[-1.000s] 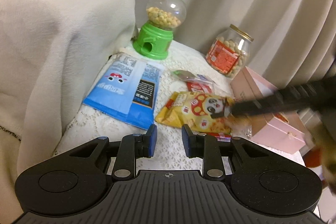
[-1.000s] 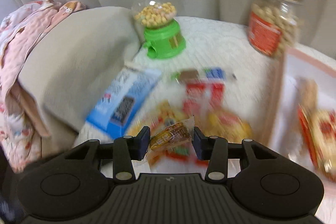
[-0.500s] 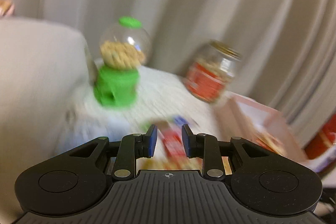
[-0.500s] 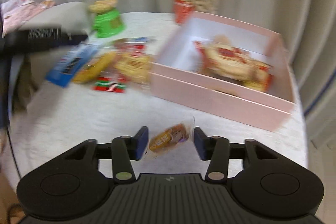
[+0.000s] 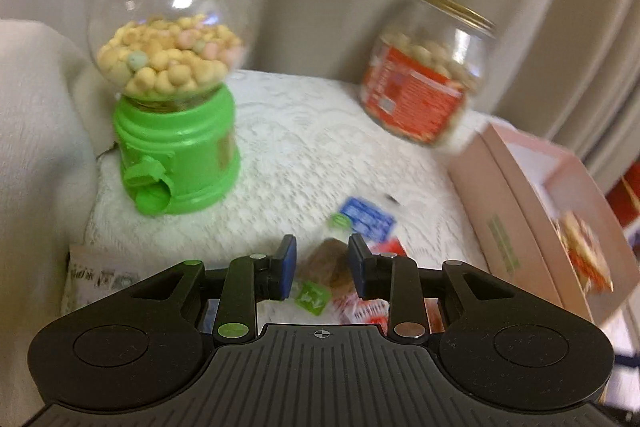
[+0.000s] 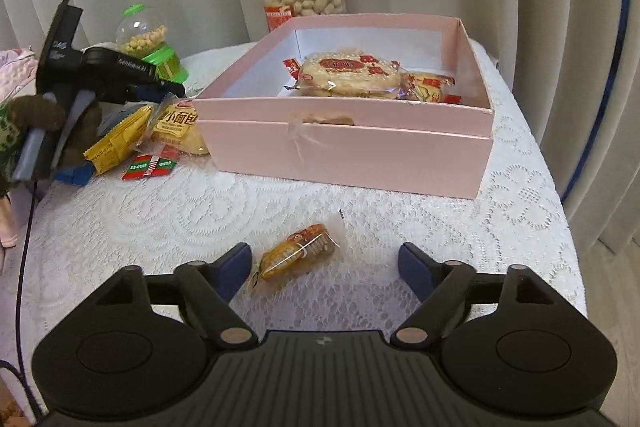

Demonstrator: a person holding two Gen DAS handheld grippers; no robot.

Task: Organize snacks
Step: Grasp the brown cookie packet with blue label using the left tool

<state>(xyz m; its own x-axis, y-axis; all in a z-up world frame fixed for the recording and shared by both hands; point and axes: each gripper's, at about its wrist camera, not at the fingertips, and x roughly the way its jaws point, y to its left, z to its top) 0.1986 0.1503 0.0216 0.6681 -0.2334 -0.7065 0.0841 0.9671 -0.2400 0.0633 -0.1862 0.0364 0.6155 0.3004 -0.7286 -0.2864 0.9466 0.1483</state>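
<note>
1. My right gripper has just opened its jaws wide; the small wrapped snack lies loose between them on the lace cloth, short of the pink box.
2. My left gripper, jaws narrow and just easing apart, hovers over the snack pile; a brown packet sits between them, seemingly ungripped, probably my next pick.
</note>
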